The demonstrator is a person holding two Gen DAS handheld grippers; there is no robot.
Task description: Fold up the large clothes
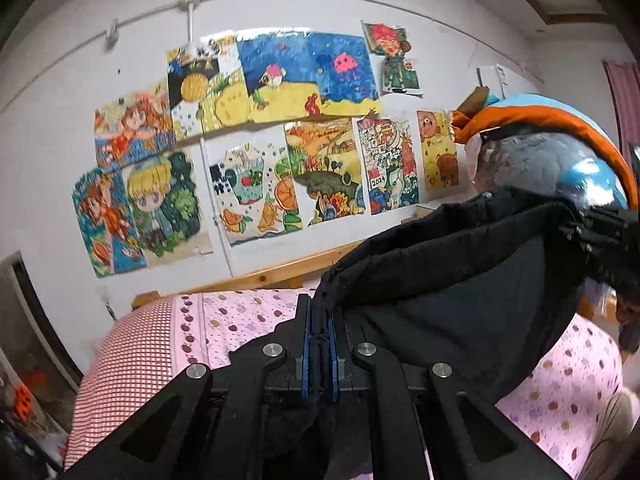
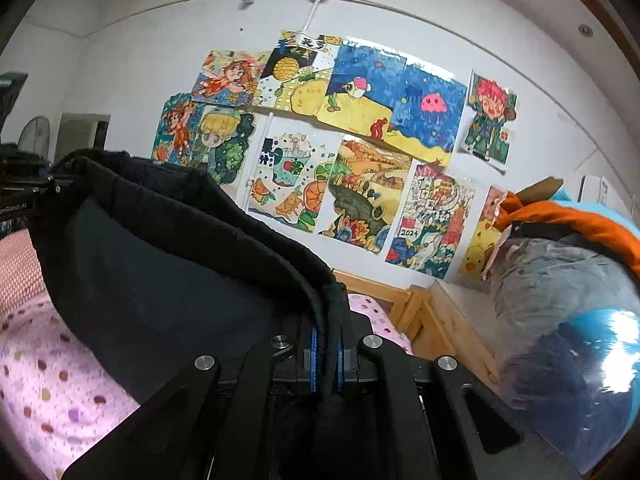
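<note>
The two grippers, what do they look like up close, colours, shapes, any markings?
Both are black. The left gripper has flat angular linkage arms with cut-out slots, joined by round silver pivot bolts, and narrow fingers edged with blue pads. The right gripper matches: same black linkages, silver bolts, blue pads. In the right wrist view, the other gripper's body shows white lettering ending "nRobot.AI". No cables or sleeves are visible.

Left claw (image 1: 320, 334) clamped tight, aimed slightly below level; right claw (image 2: 326, 354) likewise.

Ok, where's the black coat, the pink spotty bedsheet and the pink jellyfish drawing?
black coat (image 1: 460, 280), left wrist view, hanging middle.
pink spotty bedsheet (image 1: 240, 320), left wrist view, bare patch.
pink jellyfish drawing (image 2: 433, 102), right wrist view, jellyfish body.
</note>
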